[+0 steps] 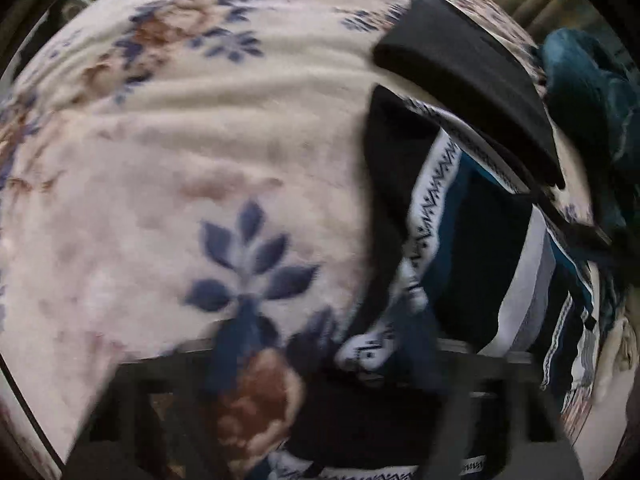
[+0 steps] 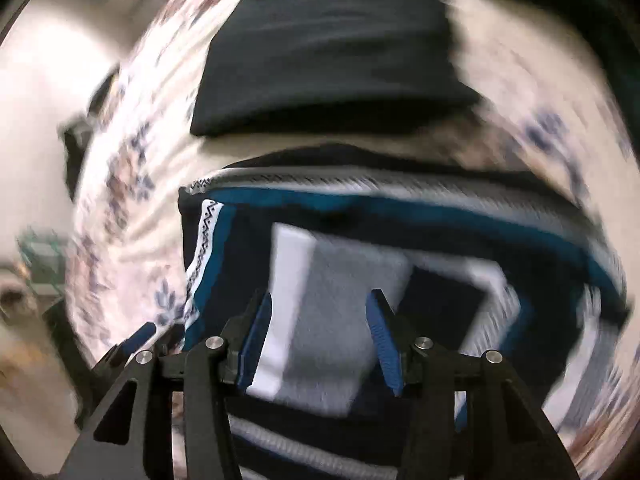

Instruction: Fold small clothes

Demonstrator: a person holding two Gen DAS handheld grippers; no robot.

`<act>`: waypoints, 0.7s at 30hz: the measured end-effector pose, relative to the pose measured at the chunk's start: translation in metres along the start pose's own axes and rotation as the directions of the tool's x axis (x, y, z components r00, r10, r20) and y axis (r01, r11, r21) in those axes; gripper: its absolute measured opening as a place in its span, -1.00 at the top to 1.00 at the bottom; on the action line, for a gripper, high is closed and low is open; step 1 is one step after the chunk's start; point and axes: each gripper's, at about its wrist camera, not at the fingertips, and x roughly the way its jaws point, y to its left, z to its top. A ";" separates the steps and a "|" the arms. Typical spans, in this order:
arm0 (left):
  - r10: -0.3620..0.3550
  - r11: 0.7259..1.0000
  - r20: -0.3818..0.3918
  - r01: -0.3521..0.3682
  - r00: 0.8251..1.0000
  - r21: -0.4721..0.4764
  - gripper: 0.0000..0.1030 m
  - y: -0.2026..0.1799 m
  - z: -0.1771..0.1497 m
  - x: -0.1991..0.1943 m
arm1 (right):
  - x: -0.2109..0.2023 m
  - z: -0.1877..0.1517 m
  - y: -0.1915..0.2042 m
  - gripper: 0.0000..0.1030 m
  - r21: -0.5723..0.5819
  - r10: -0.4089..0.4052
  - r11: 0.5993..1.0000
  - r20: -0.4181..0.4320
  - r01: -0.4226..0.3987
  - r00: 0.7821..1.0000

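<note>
A dark navy garment with teal, white and grey stripes and zigzag trim [image 2: 360, 248] lies on the floral blanket [image 2: 132, 152]. It also shows at the right of the left wrist view [image 1: 480, 248]. My right gripper [image 2: 320, 340] is open, its blue pads [image 2: 256, 340] just above the striped part. My left gripper [image 1: 324, 360] is badly blurred; patterned trim [image 1: 368, 352] lies between its fingers, and I cannot tell whether they are closed on it. A folded black garment [image 2: 332, 52] lies beyond the striped one, also seen in the left wrist view [image 1: 464, 76].
The cream blanket with blue and brown flowers [image 1: 180, 152] spreads wide to the left. A teal cloth heap [image 1: 592, 96] lies at the far right. The bed's edge and a pale floor [image 2: 36, 120] are to the left in the right wrist view.
</note>
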 end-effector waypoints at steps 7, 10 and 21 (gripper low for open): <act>0.011 1.000 0.004 -0.010 1.000 -0.022 0.96 0.032 -0.008 0.010 | 0.054 0.023 0.021 0.77 -0.140 -0.187 0.974 -0.063 0.177 0.980; -0.023 0.999 -0.011 0.023 1.000 -0.049 0.95 0.040 -0.010 0.003 | 0.061 0.026 0.011 0.79 -0.103 -0.205 0.975 -0.064 0.198 0.977; -0.124 0.992 -0.023 0.123 0.992 -0.038 0.09 0.010 0.004 0.008 | 0.071 0.059 0.054 -0.14 -0.110 -0.002 0.994 -0.075 -0.006 0.997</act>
